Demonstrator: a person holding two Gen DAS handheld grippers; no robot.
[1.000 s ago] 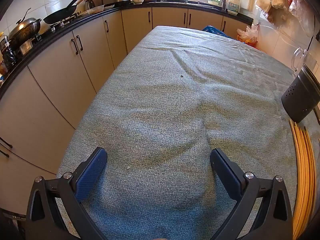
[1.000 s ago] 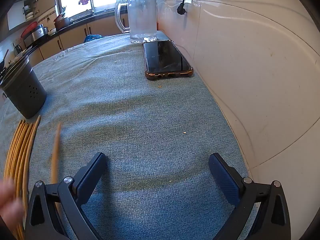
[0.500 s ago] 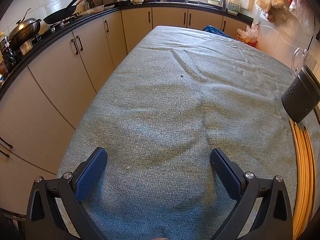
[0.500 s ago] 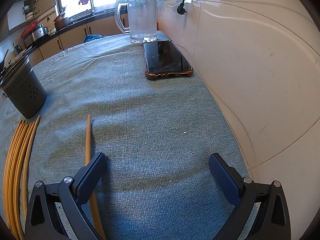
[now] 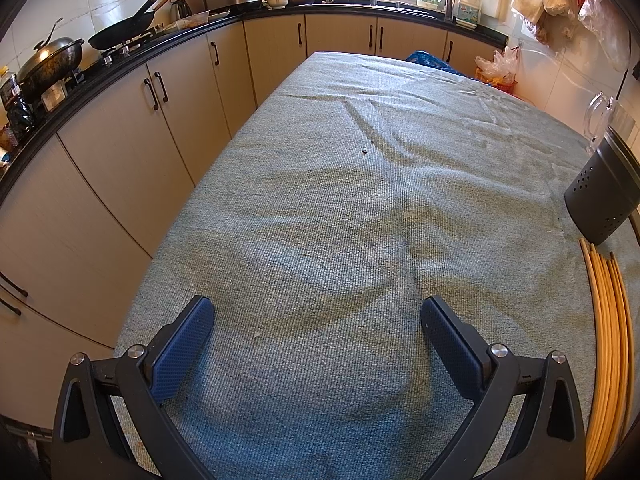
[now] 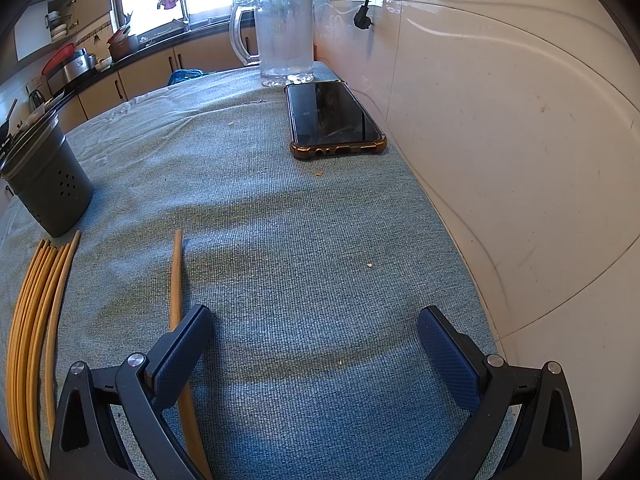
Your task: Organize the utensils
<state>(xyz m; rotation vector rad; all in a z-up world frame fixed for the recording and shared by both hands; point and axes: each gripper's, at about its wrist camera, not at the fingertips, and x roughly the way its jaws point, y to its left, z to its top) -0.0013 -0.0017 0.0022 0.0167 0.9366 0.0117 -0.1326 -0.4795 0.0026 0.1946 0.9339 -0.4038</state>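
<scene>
Several yellow-brown chopsticks lie side by side on the grey-blue table cloth at the left of the right wrist view; the same chopstick bundle shows at the right edge of the left wrist view. One single chopstick lies apart from them, running under the left finger of my right gripper, which is open and holds nothing. A dark perforated utensil holder stands upright just beyond the bundle, also seen as the holder at far right. My left gripper is open over bare cloth.
A phone in a brown case lies near the white tiled wall, with a clear glass jug behind it. Kitchen cabinets run along the table's left edge, with pans on the counter.
A hand at the lower left dropped one chopstick beside the right gripper's left finger, then left the view. The chopstick now lies still. Neither gripper has moved.
</scene>
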